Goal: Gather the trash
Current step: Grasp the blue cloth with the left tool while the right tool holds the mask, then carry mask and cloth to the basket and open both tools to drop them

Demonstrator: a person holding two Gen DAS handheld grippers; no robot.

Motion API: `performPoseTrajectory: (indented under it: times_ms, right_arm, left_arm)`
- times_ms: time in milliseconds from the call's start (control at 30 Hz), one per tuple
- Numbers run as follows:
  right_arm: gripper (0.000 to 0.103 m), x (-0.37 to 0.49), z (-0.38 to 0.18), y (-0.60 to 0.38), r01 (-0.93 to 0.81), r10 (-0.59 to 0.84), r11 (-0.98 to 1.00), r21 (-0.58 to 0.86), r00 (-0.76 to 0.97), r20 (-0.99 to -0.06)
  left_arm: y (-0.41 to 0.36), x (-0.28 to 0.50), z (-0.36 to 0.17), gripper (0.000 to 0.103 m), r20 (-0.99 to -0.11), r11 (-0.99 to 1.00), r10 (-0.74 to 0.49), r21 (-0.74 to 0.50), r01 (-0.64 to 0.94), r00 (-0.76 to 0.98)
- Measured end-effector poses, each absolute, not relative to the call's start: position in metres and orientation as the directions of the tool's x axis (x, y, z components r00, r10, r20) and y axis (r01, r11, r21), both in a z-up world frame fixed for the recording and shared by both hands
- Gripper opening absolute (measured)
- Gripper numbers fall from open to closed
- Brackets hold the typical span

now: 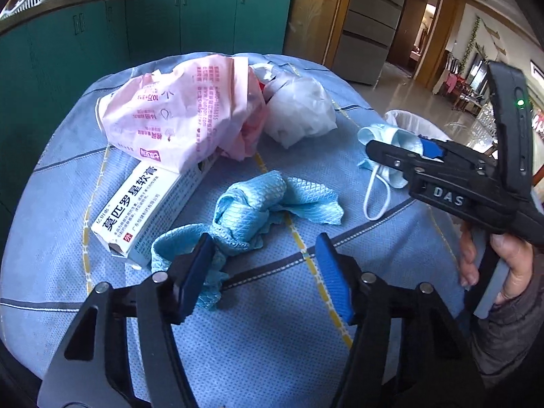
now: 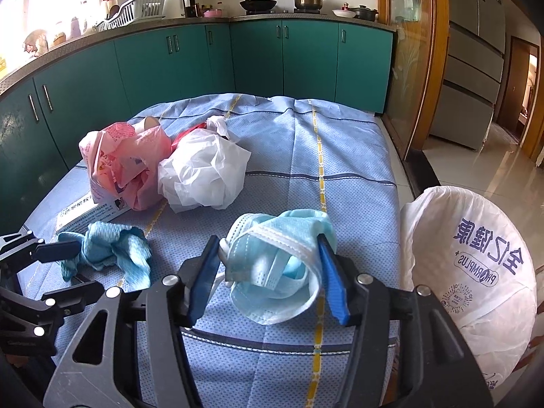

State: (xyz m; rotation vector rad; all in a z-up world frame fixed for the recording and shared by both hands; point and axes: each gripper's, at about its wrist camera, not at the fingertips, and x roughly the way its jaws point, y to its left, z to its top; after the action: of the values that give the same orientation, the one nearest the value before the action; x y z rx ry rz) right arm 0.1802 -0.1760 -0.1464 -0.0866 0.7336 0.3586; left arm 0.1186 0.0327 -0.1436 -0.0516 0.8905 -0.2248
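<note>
On the blue tablecloth [image 1: 238, 323] lie a crumpled blue cloth [image 1: 251, 210], a white medicine box [image 1: 149, 210], a pink wrapper [image 1: 176, 119] and a white plastic bag [image 1: 299, 112]. My left gripper [image 1: 265, 272] is open just in front of the blue cloth, its left finger touching the cloth's end. My right gripper [image 2: 268, 278] has its jaws around a bundle of light blue face masks [image 2: 278, 265] near the table's right edge; it also shows in the left wrist view [image 1: 401, 156]. The cloth [image 2: 108, 248] lies to its left.
A bin lined with a white printed bag [image 2: 472, 265] stands beside the table's right edge, close to the right gripper. Green kitchen cabinets [image 2: 238, 64] run behind the table. A fridge [image 2: 476, 68] and shiny floor are to the right.
</note>
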Motion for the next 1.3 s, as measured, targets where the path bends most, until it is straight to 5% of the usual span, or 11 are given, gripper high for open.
performPoseTrajectory:
  times_ms: [633,1067,1300]
  right_arm:
    - [0.073,0.185,-0.149,-0.175,-0.335,0.266,0.942,0.033,0.679,-0.685]
    - [0.074,0.188,-0.151,-0.175,-0.324,0.255,0.945,0.033,0.673,-0.695]
    - [0.075,0.188,-0.152,-0.176,-0.319,0.255,0.947,0.04,0.67,-0.697]
  left_arm:
    - [0.018,0.153,-0.156,0.072,-0.793,0.989,-0.105,-0.018,0.149,0.601]
    - [0.023,0.146,-0.154,0.032,-0.78,0.99,-0.077,0.013,0.14,0.621]
    - [0.021,0.136,-0.145,0.028,-0.76,0.988,-0.075,0.033,0.154,0.645]
